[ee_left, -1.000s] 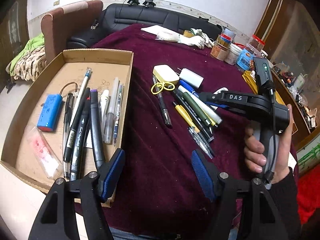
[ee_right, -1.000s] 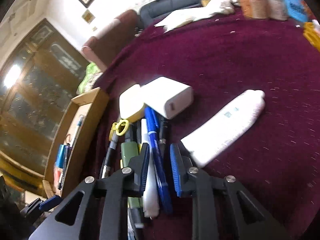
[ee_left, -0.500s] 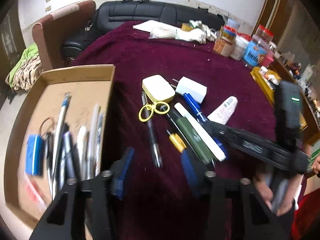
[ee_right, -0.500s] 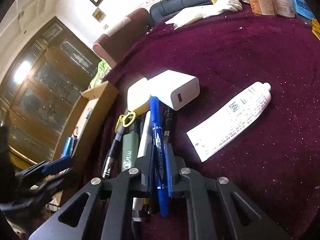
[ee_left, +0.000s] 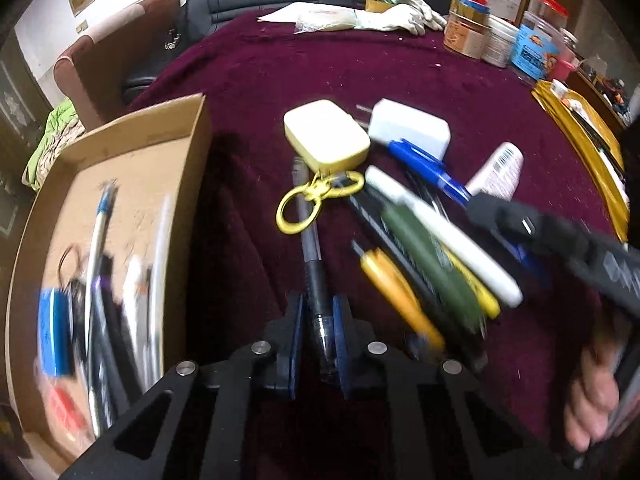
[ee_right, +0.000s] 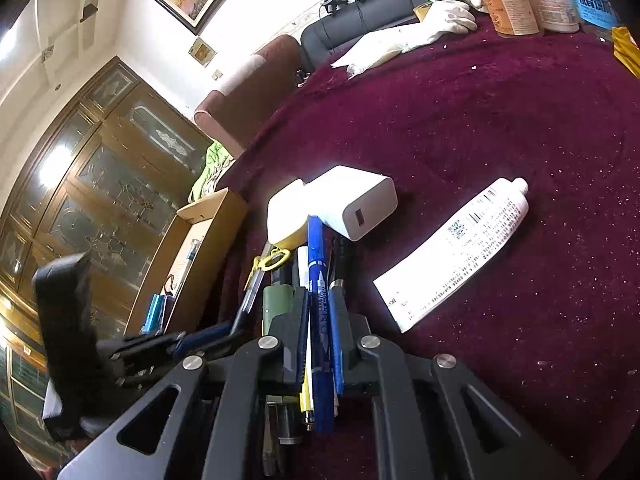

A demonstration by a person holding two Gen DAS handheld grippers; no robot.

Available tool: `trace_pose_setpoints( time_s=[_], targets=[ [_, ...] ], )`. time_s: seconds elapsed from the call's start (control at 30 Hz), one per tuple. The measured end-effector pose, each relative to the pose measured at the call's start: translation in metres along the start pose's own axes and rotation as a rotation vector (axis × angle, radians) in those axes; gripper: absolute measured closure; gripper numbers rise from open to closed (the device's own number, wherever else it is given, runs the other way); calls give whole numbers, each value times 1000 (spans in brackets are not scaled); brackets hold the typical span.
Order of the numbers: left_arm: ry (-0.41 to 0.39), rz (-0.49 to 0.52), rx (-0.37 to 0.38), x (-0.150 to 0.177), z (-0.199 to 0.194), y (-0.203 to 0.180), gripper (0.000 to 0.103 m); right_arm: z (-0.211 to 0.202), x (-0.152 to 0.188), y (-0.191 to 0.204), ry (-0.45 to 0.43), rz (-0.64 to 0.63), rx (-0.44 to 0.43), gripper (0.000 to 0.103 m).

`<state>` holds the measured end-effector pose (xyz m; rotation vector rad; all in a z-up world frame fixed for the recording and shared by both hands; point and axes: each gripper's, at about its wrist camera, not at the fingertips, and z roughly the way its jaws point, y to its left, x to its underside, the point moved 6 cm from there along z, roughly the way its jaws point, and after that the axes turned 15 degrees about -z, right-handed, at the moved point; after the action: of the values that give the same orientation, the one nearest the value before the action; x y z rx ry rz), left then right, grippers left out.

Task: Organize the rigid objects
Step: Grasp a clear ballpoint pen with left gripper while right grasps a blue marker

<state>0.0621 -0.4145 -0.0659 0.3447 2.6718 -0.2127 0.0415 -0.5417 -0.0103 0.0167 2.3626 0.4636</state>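
Observation:
A pile of pens lies on the maroon cloth. My left gripper [ee_left: 317, 312] is shut on a black gel pen [ee_left: 311, 248] that lies on the cloth under a yellow clip ring [ee_left: 298, 210]. My right gripper [ee_right: 319, 304] is shut on a blue marker [ee_right: 319, 280], with a white marker close beside it; the blue marker [ee_left: 424, 170] also shows in the left wrist view. A cardboard box [ee_left: 128, 184] with several pens and a blue battery [ee_left: 54, 332] stands at the left. Green [ee_left: 428, 260], white [ee_left: 436, 236] and yellow [ee_left: 396, 292] pens lie between the grippers.
A yellow case [ee_left: 326, 136], a white charger [ee_left: 408, 128] and a white tube [ee_right: 456, 252] lie by the pens. Jars [ee_left: 480, 36], gloves [ee_left: 400, 18] and a bag stand at the far edge. A sofa and an armchair are behind the table.
My left gripper moved right from the box to the black gel pen and shut on it. My right gripper closed on the blue marker.

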Motion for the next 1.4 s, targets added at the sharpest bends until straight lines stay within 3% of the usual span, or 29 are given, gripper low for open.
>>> trace_pose_setpoints(
  time_s=[0.17, 0.3, 0.47, 0.6, 0.83, 0.9, 0.93, 1.0, 1.07, 1.23, 1.4],
  targets=[
    [82, 12, 76, 44, -15, -4, 89, 1, 0, 1, 3, 5, 11, 94],
    [55, 44, 66, 42, -14, -10, 87, 3, 1, 2, 11, 3, 16, 94],
    [58, 39, 130, 37, -13, -16, 65, 3, 0, 3, 8, 7, 14, 94],
    [0, 75, 98, 42, -14, -20, 64, 3, 0, 2, 8, 6, 15, 94],
    [-33, 30, 102, 42, -13, -17, 64, 0, -1, 2, -13, 3, 3, 94],
    [-31, 14, 116, 42, -13, -14, 67, -2, -2, 4, -19, -3, -1, 94],
    [-26, 4, 111, 42, -14, -11, 79, -2, -1, 5, -22, -6, -4, 94],
    [4, -39, 106, 40, -15, -6, 91, -3, -2, 7, -27, -13, -11, 94],
    [42, -54, 148, 43, -18, -5, 91, -4, -3, 8, -35, -20, -18, 94],
    [35, -62, 148, 49, -19, -4, 91, -9, -6, 12, -62, -28, -34, 94],
    [47, -99, 205, 50, -28, -3, 91, -12, -7, 13, -84, -29, -49, 93]
  ],
)
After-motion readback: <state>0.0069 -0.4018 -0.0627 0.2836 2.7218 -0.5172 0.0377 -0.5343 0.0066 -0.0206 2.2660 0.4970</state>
